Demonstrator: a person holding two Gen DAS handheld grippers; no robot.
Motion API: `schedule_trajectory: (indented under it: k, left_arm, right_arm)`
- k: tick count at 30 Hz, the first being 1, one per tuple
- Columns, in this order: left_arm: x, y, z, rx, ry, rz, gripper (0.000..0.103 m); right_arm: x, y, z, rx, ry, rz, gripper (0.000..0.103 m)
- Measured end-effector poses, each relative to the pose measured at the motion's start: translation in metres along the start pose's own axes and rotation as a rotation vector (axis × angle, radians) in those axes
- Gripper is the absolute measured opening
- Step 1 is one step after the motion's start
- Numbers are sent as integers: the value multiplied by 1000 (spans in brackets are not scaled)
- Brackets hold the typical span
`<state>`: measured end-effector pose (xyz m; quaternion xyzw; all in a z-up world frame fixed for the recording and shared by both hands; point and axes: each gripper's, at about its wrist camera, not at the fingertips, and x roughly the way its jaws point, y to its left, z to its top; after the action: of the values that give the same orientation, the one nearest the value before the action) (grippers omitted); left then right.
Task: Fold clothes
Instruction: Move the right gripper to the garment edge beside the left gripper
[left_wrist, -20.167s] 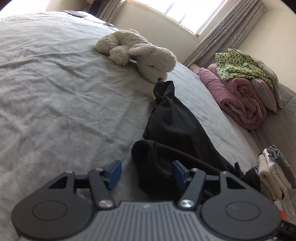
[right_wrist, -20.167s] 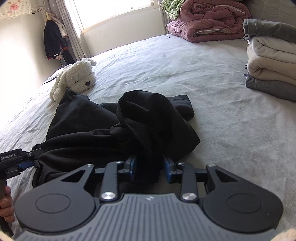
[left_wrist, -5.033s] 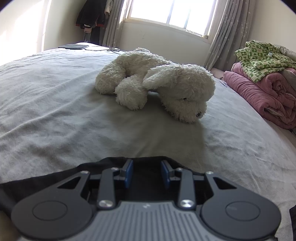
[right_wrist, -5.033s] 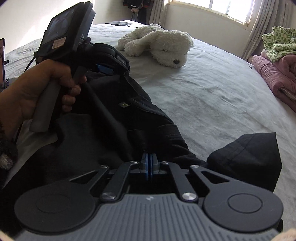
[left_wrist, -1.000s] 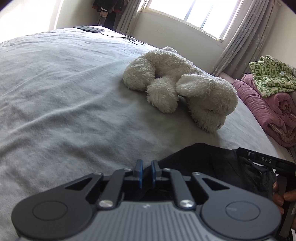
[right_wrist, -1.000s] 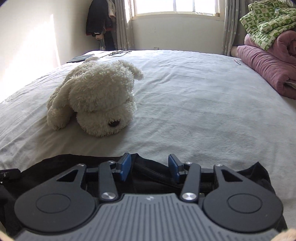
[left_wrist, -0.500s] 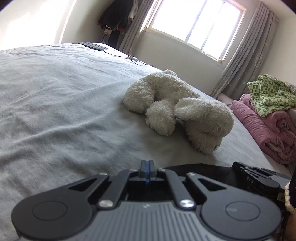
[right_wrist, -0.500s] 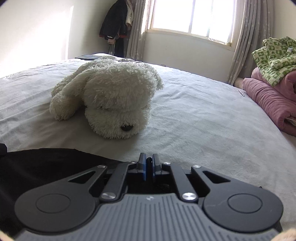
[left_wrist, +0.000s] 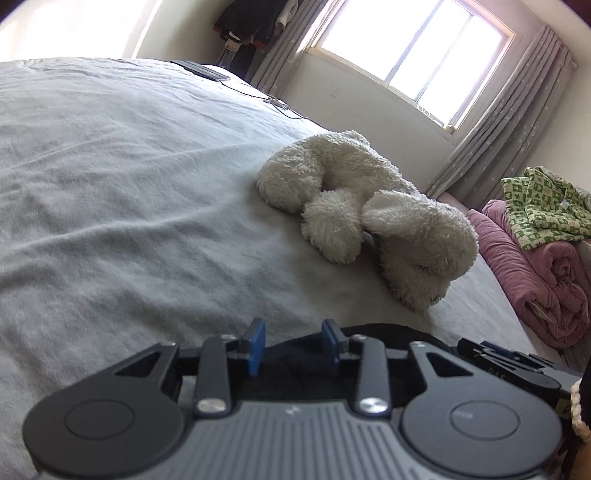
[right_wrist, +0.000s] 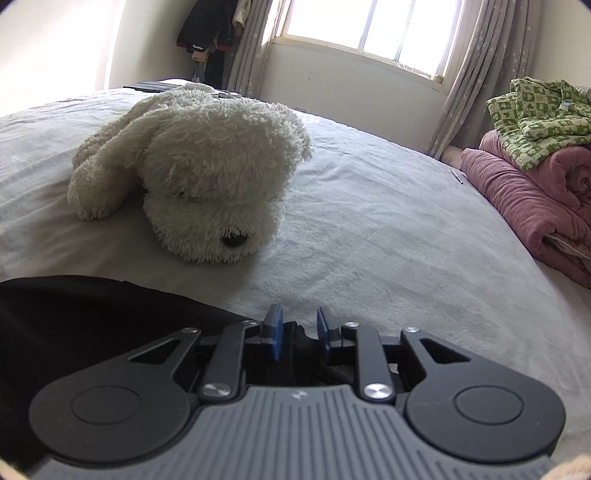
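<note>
Almost no writing can be read. On the right gripper (left_wrist: 517, 363), seen at the right edge of the left wrist view, pale letters stand on its black body; they look like "DAS", but they are faint and I am not sure. A small light mark sits on the grey ribbed housing near the camera in both wrist views, too small to read as text.
</note>
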<state>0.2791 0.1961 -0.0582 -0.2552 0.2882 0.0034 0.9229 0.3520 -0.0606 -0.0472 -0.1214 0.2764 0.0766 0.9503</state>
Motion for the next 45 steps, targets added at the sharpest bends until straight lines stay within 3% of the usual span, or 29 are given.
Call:
schedule_trajectory:
  k: [5, 10, 13, 18, 21, 25, 31, 34, 35, 39, 42, 45]
  left_arm:
    - [-17, 7, 12, -47, 7, 32, 44]
    - [-28, 11, 22, 21, 66, 174, 39]
    - [-26, 24, 23, -24, 131, 129, 22]
    - [-17, 21, 17, -11, 171, 84, 18]
    - [-14, 17, 15, -3, 170, 71, 17]
    - [-9, 17, 12, -24, 158, 25, 6]
    - [1, 14, 5, -36, 122, -27, 0]
    - [-2, 14, 6, -51, 77, -36, 0]
    - [-7, 15, 7, -58, 48, -41, 0]
    - [-24, 22, 15, -116, -59, -78, 0]
    - [-27, 27, 16, -151, -101, -93, 0]
    - [-26, 29, 16, -172, -133, -119, 0]
  right_arm:
    - [-44, 9, 5, 70, -15, 169, 38]
    - [-93, 38, 1, 19, -9, 380, 38]
    - [-113, 55, -8, -29, 10, 508, 38]
    - [-129, 78, -18, -72, 51, 689, 38]
    - [-127, 92, -21, -126, 58, 693, 38]
    - [-113, 102, -25, -176, 64, 631, 38]
    - [-92, 104, -37, -214, 95, 600, 38]
    - [-90, 104, -39, -214, 77, 577, 22]
    - [-89, 101, -38, -197, 78, 583, 10]
    - [-82, 72, -30, -12, 103, 721, 10]
    - [-63, 46, -24, 182, 150, 885, 10]
    - [-32, 24, -26, 404, 254, 1072, 13]
